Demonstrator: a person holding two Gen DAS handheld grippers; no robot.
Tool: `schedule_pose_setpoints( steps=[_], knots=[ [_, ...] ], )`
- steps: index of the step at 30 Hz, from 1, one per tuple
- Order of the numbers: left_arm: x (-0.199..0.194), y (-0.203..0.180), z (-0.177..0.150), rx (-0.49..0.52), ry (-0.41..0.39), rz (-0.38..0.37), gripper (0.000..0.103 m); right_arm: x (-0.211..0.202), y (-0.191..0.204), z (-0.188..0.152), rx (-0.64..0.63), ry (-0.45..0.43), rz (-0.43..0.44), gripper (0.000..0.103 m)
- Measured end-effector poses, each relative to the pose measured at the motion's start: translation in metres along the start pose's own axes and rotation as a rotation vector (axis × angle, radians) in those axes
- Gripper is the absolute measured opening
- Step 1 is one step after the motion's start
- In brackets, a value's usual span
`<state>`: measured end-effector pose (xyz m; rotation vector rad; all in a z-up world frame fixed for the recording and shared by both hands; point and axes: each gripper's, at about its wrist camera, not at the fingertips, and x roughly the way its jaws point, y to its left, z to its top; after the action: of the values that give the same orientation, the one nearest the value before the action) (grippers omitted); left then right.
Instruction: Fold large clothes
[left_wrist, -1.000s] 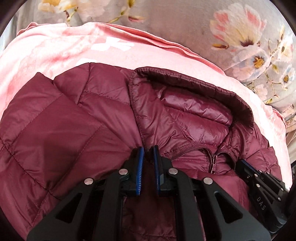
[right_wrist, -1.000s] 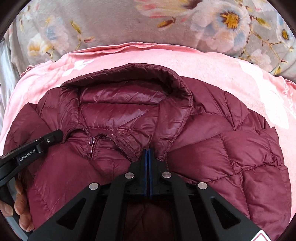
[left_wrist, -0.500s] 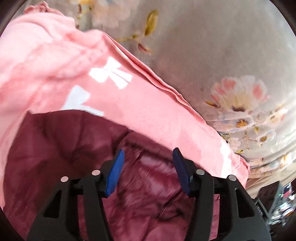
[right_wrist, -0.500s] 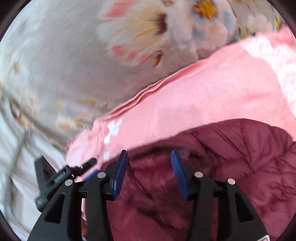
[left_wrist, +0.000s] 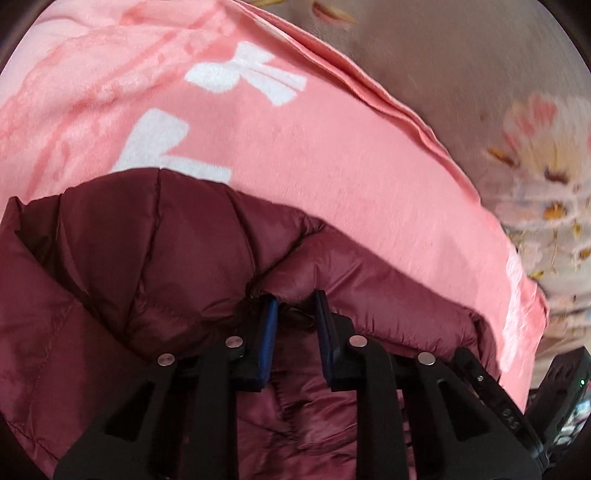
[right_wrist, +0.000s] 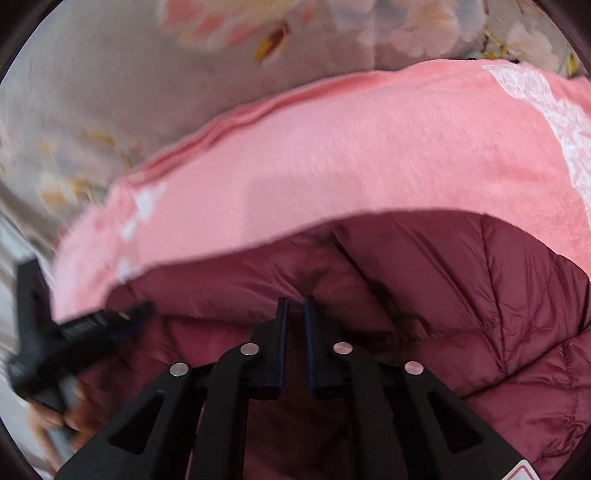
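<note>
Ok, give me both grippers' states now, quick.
Left gripper: jaws just closing, pinching the quilted maroon puffer jacket.
Right gripper: jaws just closed to a slit over the jacket; grip cannot be told.

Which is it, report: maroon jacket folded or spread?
Folded: the maroon jacket shows a rounded doubled edge on the pink blanket.

Maroon jacket (left_wrist: 155, 266) cut off at lower edges; floral sheet (right_wrist: 110, 92) blurred; hand (right_wrist: 55, 421) blurred, partly cropped.
</note>
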<state>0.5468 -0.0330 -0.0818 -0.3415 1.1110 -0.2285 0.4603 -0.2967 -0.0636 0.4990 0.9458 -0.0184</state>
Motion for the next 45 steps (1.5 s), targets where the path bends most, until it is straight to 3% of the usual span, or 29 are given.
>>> schedule_pose_setpoints(
  steps=[5, 13, 17, 30, 45],
  knots=[
    [0.003, -0.003, -0.01, 0.072, -0.029, 0.021, 0.02, 0.002, -0.001, -0.006, -0.053, -0.022, -0.04, 0.0],
    [0.006, -0.018, -0.032, 0.238, -0.16, 0.105, 0.02, 0.011, 0.033, -0.016, -0.242, -0.099, -0.25, 0.0],
    [0.007, -0.019, -0.035, 0.264, -0.196, 0.124, 0.02, 0.012, 0.036, -0.017, -0.276, -0.106, -0.295, 0.0],
    [0.01, -0.027, -0.039, 0.312, -0.221, 0.188, 0.02, 0.014, 0.037, -0.017, -0.28, -0.109, -0.299, 0.0],
    [0.01, -0.027, -0.04, 0.313, -0.222, 0.186, 0.02, 0.011, 0.03, -0.014, -0.246, -0.106, -0.249, 0.0]
  ],
)
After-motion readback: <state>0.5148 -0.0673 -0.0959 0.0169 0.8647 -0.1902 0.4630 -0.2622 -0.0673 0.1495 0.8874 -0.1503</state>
